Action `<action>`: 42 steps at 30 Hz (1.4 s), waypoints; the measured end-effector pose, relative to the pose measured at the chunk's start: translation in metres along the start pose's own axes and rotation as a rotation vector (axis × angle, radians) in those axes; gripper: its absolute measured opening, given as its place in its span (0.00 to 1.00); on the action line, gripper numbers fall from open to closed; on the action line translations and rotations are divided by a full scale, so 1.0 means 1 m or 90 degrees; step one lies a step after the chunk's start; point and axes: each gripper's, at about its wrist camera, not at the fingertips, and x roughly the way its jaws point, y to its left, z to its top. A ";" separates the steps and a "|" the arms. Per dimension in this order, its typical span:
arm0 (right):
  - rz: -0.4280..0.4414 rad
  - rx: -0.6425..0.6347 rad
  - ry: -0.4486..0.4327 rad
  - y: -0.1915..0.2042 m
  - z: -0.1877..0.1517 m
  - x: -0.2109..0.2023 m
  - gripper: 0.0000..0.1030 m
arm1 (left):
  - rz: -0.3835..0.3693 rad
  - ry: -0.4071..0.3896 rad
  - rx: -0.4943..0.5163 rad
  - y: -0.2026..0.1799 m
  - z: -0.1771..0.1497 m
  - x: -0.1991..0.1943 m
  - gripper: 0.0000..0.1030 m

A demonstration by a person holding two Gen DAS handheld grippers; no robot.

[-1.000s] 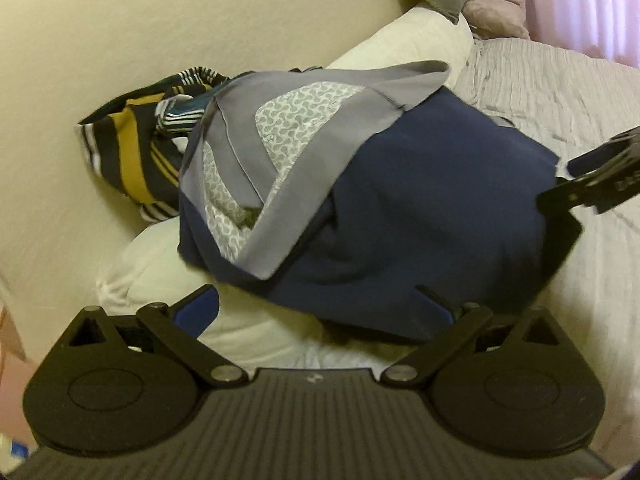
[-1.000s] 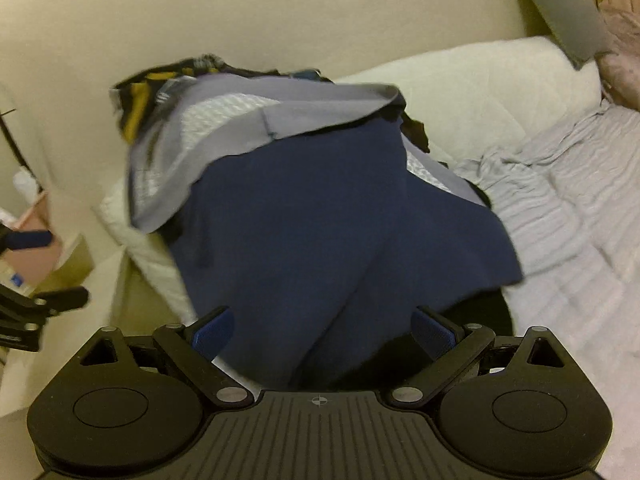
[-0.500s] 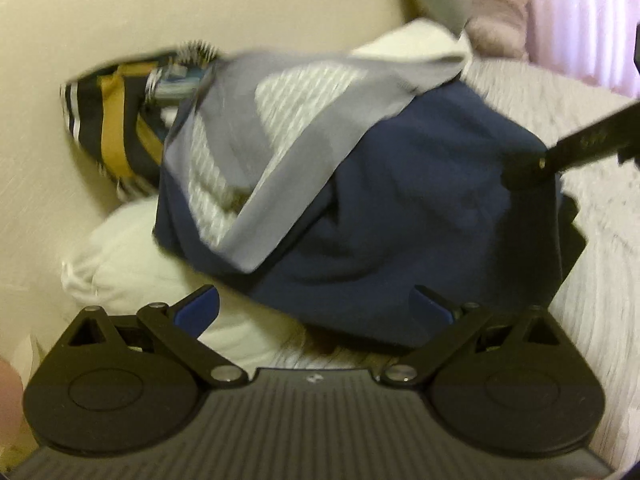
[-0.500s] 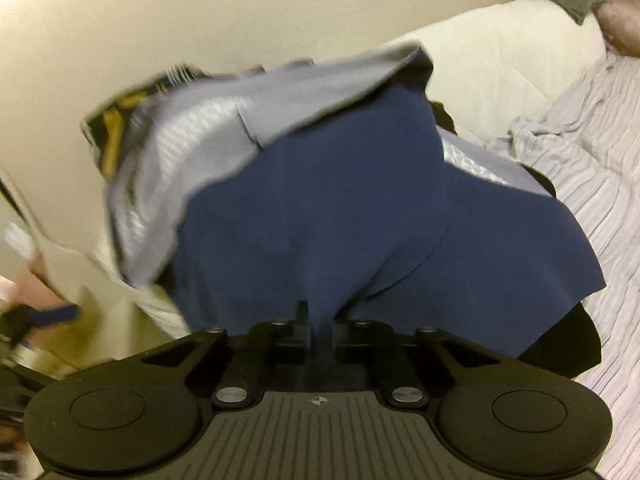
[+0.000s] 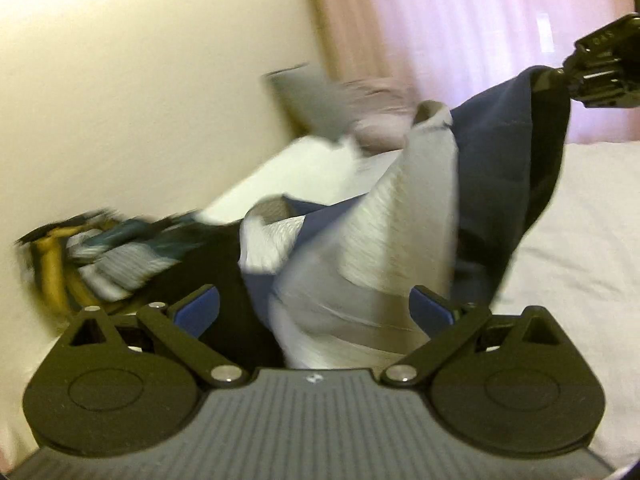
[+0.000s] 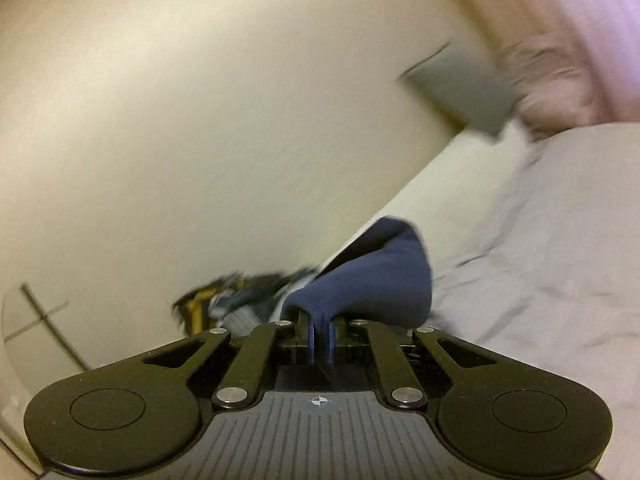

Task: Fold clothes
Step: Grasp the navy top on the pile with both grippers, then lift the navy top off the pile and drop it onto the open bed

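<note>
The right gripper (image 6: pixel 319 340) has its jaws pinched tight on a fold of the navy garment (image 6: pixel 372 280). Its own camera shows only that small bunched bit of blue cloth, with the cream wall (image 6: pixel 200 120) and the pale bed (image 6: pixel 540 260) behind.

The left camera shows much more. There the navy garment (image 5: pixel 500 168) hangs in the air from the right gripper (image 5: pixel 560 74) at the top right, and its grey patterned lining (image 5: pixel 400 232) drapes down between the left gripper's (image 5: pixel 314 306) jaws. Those jaws stand wide apart and press on nothing. A striped yellow and dark cloth (image 5: pixel 80 256) lies by the wall at the left. A white pillow (image 5: pixel 300 176) sits behind. Everything is blurry.
</note>
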 end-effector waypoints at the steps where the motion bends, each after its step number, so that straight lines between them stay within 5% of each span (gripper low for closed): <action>1: -0.018 -0.002 -0.013 -0.010 0.001 -0.031 0.05 | -0.021 -0.002 0.004 -0.023 0.002 -0.005 0.97; 7: -0.175 -0.031 -0.034 -0.092 -0.009 -0.234 0.05 | -0.100 0.034 0.019 -0.181 0.007 -0.025 0.97; 11: -0.349 -0.011 0.003 -0.167 -0.041 -0.382 0.05 | -0.194 0.078 0.014 -0.284 0.006 -0.033 0.97; 17: -0.662 0.179 0.063 -0.256 -0.130 -0.554 0.10 | -0.281 0.117 0.064 -0.389 0.017 -0.028 0.97; 18: -0.680 0.206 0.062 -0.261 -0.142 -0.568 0.19 | -0.298 0.117 0.089 -0.402 0.019 -0.025 0.97; 20: -0.697 0.239 0.054 -0.262 -0.162 -0.586 0.29 | -0.326 0.121 0.130 -0.430 0.020 -0.020 0.97; 23: -0.695 0.250 0.034 -0.250 -0.182 -0.591 0.70 | -0.381 0.144 0.165 -0.457 0.020 -0.001 0.97; 34: -0.682 0.250 0.053 -0.234 -0.205 -0.554 0.72 | -0.483 0.248 0.261 -0.521 -0.021 0.056 0.95; 39: -0.659 0.231 0.106 -0.277 -0.196 -0.545 0.73 | -0.460 0.284 0.267 -0.554 -0.040 0.079 0.92; 42: -0.618 0.224 0.144 -0.317 -0.183 -0.535 0.83 | -0.451 0.306 0.267 -0.576 -0.053 0.093 0.79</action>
